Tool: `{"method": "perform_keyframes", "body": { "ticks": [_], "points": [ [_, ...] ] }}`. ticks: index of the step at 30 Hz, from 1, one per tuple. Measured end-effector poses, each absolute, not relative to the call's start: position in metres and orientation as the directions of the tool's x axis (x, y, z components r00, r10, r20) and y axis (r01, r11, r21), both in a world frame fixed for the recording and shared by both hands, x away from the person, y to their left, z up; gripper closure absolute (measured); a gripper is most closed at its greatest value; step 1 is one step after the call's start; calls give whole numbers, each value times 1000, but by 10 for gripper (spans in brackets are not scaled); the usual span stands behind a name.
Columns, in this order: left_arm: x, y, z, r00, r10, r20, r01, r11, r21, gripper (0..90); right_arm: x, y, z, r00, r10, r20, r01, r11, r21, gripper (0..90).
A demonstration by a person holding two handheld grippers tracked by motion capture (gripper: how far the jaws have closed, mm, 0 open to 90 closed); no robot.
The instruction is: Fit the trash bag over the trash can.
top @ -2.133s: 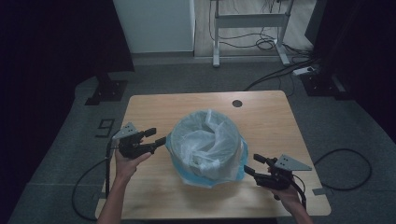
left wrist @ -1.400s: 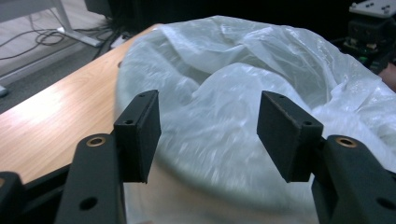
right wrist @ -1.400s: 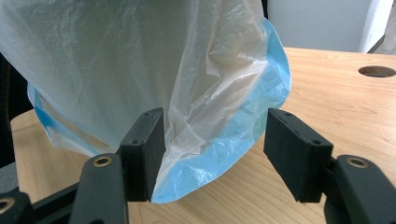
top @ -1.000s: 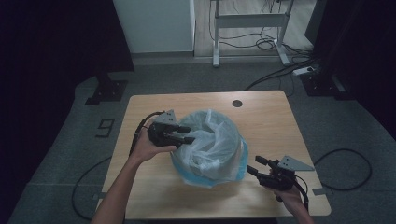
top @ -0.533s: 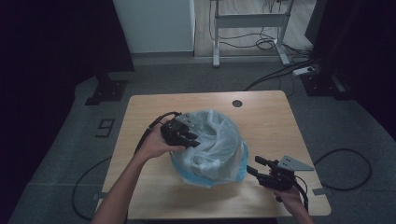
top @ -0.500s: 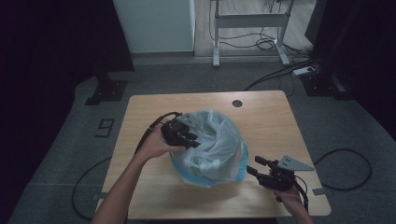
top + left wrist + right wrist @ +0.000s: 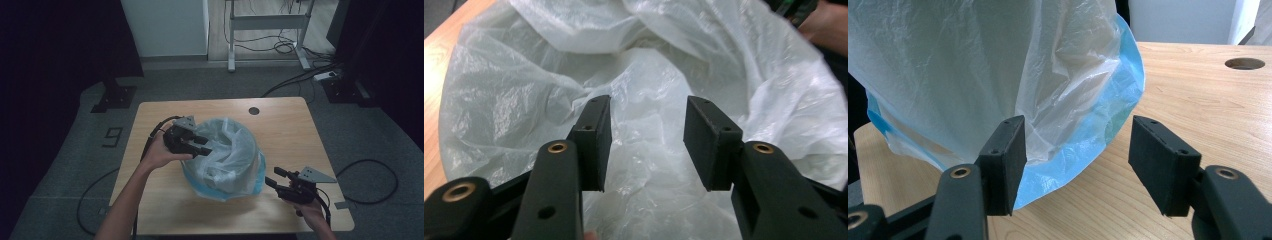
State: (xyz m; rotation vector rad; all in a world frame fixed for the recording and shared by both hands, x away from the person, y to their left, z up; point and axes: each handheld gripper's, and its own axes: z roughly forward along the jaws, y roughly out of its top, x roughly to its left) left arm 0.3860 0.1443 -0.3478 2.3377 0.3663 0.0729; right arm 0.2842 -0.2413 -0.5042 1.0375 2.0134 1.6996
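A blue bin lined with a clear white plastic bag [image 7: 227, 155] stands in the middle of the wooden table [image 7: 290, 120]. My left gripper [image 7: 204, 147] hangs open over the bag's left rim, its jaws aimed into the crumpled liner [image 7: 644, 100] with nothing between them. My right gripper [image 7: 274, 178] rests low at the bin's right side, open, a short gap from the bag's hanging edge. In the right gripper view the bag [image 7: 998, 65] drapes over the blue wall [image 7: 1088, 140], just beyond my open jaws.
A round cable hole [image 7: 254, 110] sits near the table's far edge. Cables trail from both grippers off the table's near sides. Bare tabletop lies to the right of the bin and behind it.
My left gripper has risen from the table's left side and moved right, over the bag's rim and into its mouth. The right gripper has barely moved.
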Motion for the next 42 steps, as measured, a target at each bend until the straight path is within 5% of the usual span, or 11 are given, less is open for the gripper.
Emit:
{"method": "perform_keyframes", "body": {
  "ticks": [28,42],
  "points": [
    [387,77,-335,987,155,-40,139,-705,695,513,283,-244,-504,-688,694,211,325,34,945,391],
    [391,45,-352,992,128,-18,114,-805,582,554,283,-245,-503,-686,696,212,323,31,946,391]
  ]
}}
